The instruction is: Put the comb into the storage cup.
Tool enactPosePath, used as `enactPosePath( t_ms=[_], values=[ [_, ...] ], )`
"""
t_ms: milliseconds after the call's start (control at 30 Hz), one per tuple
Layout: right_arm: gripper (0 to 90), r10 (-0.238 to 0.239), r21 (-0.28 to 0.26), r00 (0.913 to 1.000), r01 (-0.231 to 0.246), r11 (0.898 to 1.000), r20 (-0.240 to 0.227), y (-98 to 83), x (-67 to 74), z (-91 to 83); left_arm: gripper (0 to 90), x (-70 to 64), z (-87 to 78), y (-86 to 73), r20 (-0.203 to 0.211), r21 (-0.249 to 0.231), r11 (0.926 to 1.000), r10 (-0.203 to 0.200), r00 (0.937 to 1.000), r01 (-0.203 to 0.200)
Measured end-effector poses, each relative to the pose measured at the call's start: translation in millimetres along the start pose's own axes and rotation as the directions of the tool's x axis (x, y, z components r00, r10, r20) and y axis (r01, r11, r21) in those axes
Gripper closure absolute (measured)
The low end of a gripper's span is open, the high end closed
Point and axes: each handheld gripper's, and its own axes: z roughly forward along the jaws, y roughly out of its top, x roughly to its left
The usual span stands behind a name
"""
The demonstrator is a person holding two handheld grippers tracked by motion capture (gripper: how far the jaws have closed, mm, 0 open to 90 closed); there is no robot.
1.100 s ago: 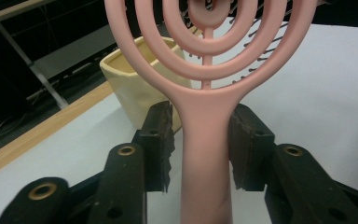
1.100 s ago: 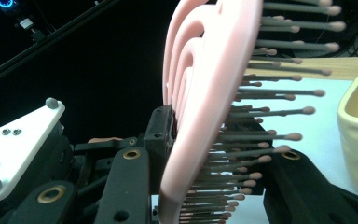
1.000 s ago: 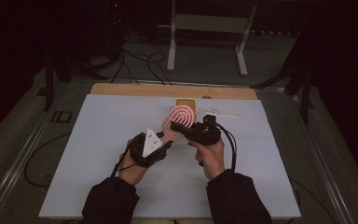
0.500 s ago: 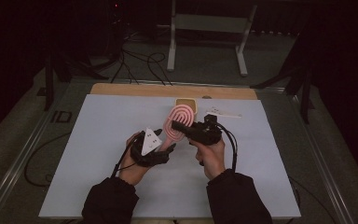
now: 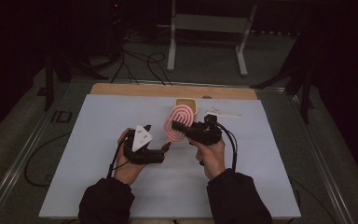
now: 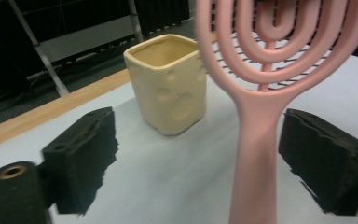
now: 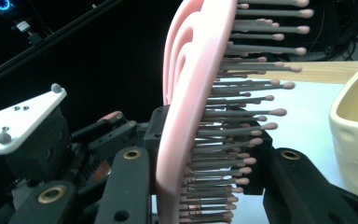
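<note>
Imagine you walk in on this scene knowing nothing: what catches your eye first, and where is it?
The pink hairbrush stands out first, raised above the middle of the white table and clamped in the right gripper. The left gripper is close beside it; its jaws have just been opening, with the brush handle between them but untouched. Just behind, near the table's far edge, stands a cream square cup.

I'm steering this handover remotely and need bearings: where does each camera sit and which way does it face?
High view: above the person's side, facing forward and down on the table; forearms, hands, both tools show.
Left gripper view: on the left tool, facing the cup; its open jaws flank the brush handle.
Right gripper view: on the right tool, clamped on the brush head.
All share brush and cup.
</note>
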Motion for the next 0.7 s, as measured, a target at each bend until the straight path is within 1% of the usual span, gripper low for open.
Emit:
enactPosePath(
  t_ms=[33,167,233,267,300,433,500,567,633,700],
  values=[
    [63.9,0.001,0.002,1.0,-0.001,1.0,0.002,-0.1,-0.2,0.0,8.4,1.8,-0.9,-0.3,-0.005,0.0,1.0,-0.004,1.0,0.004],
    [63.9,-0.001,0.001,1.0,0.001,1.0,0.004,0.7,-1.5,-1.1,0.9,9.0,-6.2,-2.5,0.005,-0.01,0.9995,-0.029,0.9996,0.029],
    [63.9,0.002,0.0,1.0,-0.002,1.0,0.007,1.5,-2.1,-1.7,0.3,11.8,-9.4,-5.7,0.003,-0.017,0.9993,-0.033,0.9995,0.033],
    [63.9,0.004,-0.002,1.0,-0.004,1.0,0.008,1.8,-2.5,-2.0,0.3,13.2,-11.0,-7.7,0.01,-0.018,0.999,-0.039,0.9992,0.04],
    [63.9,0.003,-0.004,1.0,-0.003,1.0,0.008,2.0,-2.9,-2.3,0.2,14.8,-12.7,-9.7,0.009,-0.014,0.9989,-0.044,0.999,0.044],
    [64.0,0.004,-0.004,0.9999,-0.004,1.0,0.014,2.7,-3.4,-3.0,0.1,22.5,-21.2,-19.3,-0.001,-0.003,0.9986,-0.054,0.9986,0.054],
    [63.9,0.004,-0.005,0.9999,-0.004,1.0,0.016,2.9,-3.6,-2.9,0.1,26.5,-25.7,-24.7,-0.012,0.001,0.9979,-0.064,0.9979,0.064],
    [64.0,0.004,-0.005,0.9999,-0.004,1.0,0.015,3.1,-3.9,-2.6,0.1,30.4,-30.4,-32.1,-0.018,-0.007,0.9966,-0.083,0.9964,0.082],
    [63.9,0.006,-0.003,0.9999,-0.006,1.0,0.015,3.1,-3.7,-2.1,0.1,32.5,-33.4,-38.8,-0.02,-0.007,0.9962,-0.087,0.996,0.087],
    [63.9,0.004,-0.002,0.9999,-0.004,1.0,0.016,3.2,-3.3,-1.5,0.1,33.7,-37.3,-46.1,-0.035,-0.001,0.997,-0.077,0.9964,0.077]
  ],
)
